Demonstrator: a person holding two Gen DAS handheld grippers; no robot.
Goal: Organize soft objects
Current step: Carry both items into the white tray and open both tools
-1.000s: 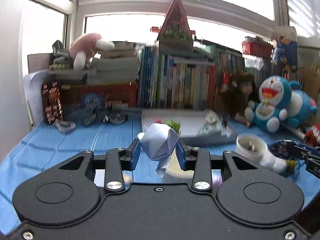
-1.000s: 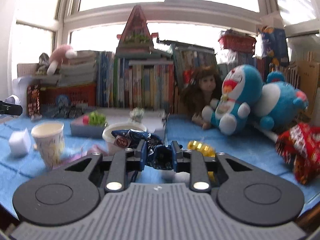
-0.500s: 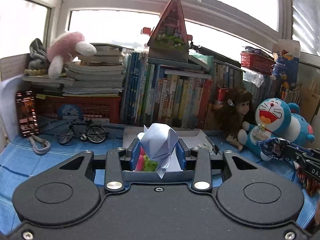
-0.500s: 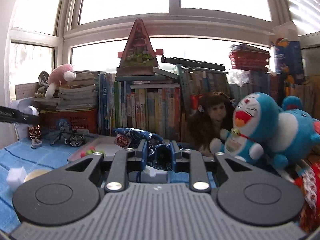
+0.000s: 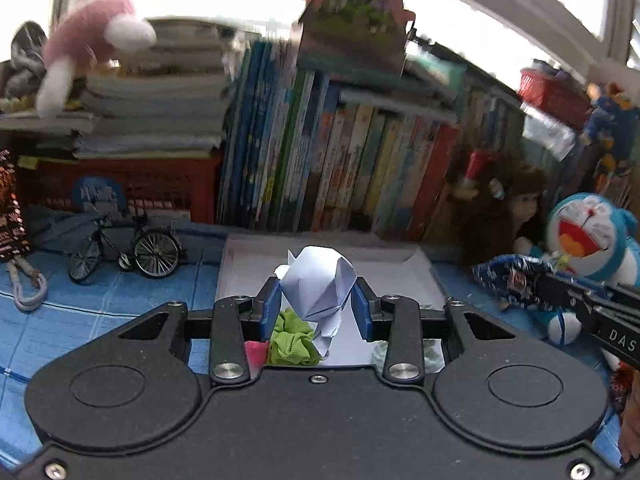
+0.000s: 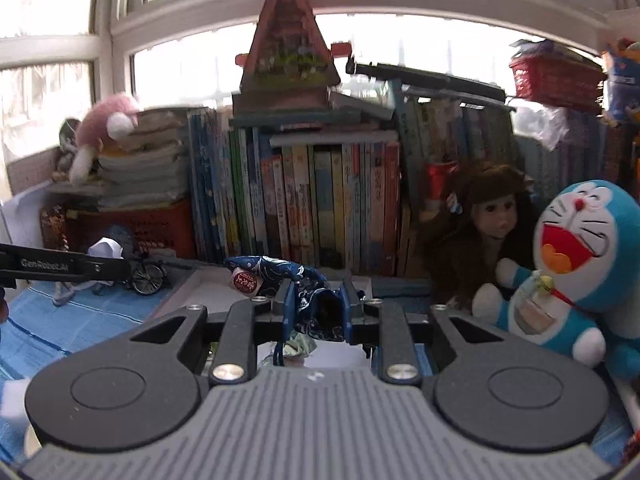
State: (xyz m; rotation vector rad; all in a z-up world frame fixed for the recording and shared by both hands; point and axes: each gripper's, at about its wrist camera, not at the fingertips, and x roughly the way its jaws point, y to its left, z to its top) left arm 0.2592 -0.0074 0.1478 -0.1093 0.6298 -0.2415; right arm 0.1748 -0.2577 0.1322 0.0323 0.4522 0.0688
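Readable: "GenRobot.AI" on left gripper, "DAS…" (cut off) on right gripper. Left clamps white paper figure, right clamps blue pouch, both over the tray. Green cloth in tray. Books, doll behind; blue tablecloth, window.

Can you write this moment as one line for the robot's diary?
left gripper: shut on white paper figure | right gripper: shut on blue patterned pouch | both over white tray
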